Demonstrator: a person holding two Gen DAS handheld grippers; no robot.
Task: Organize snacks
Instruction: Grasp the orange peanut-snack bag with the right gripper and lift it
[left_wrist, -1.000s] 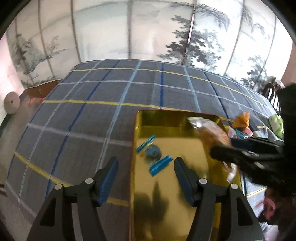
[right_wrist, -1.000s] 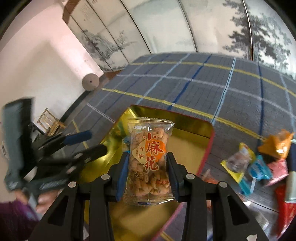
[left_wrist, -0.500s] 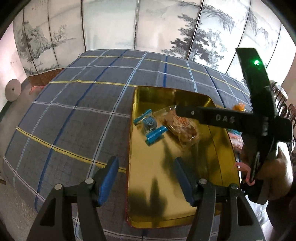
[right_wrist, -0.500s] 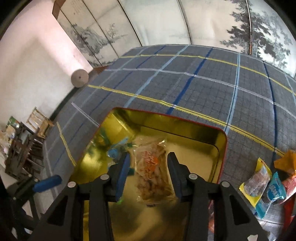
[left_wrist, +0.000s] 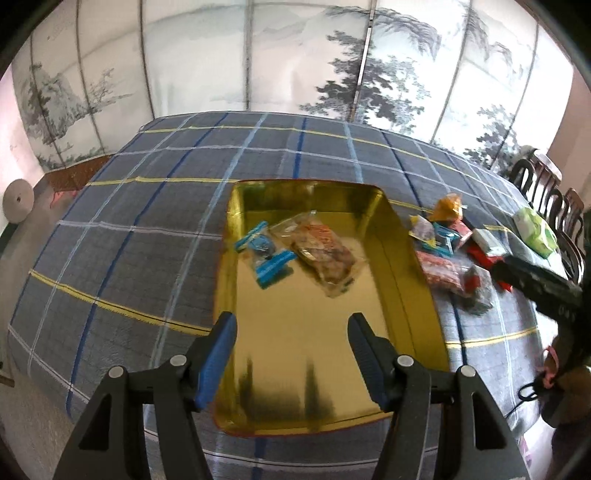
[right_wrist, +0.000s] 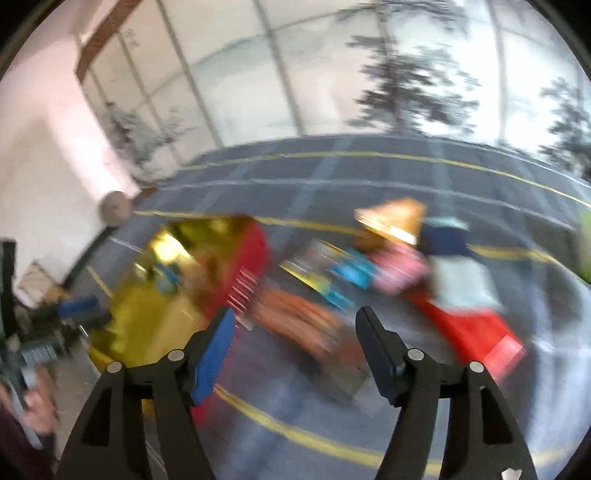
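Left wrist view: the left gripper (left_wrist: 290, 345), fingers spread and empty, hangs over the near end of the shallow gold metal tray (left_wrist: 413, 280) on the plaid-clothed table (left_wrist: 122, 236). Farther in lie a clear packet of fried twists (left_wrist: 323, 254) and a blue-ended wrapper (left_wrist: 264, 251). Right wrist view is blurred: the right gripper (right_wrist: 295, 341), fingers apart, seems over loose colourful snack packets (right_wrist: 391, 273) beside the tray.

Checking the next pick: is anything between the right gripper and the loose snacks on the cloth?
Nothing visible. The right gripper is open and empty above the orange-red snack packet, which lies on the cloth beside the gold tray. The view is motion-blurred.
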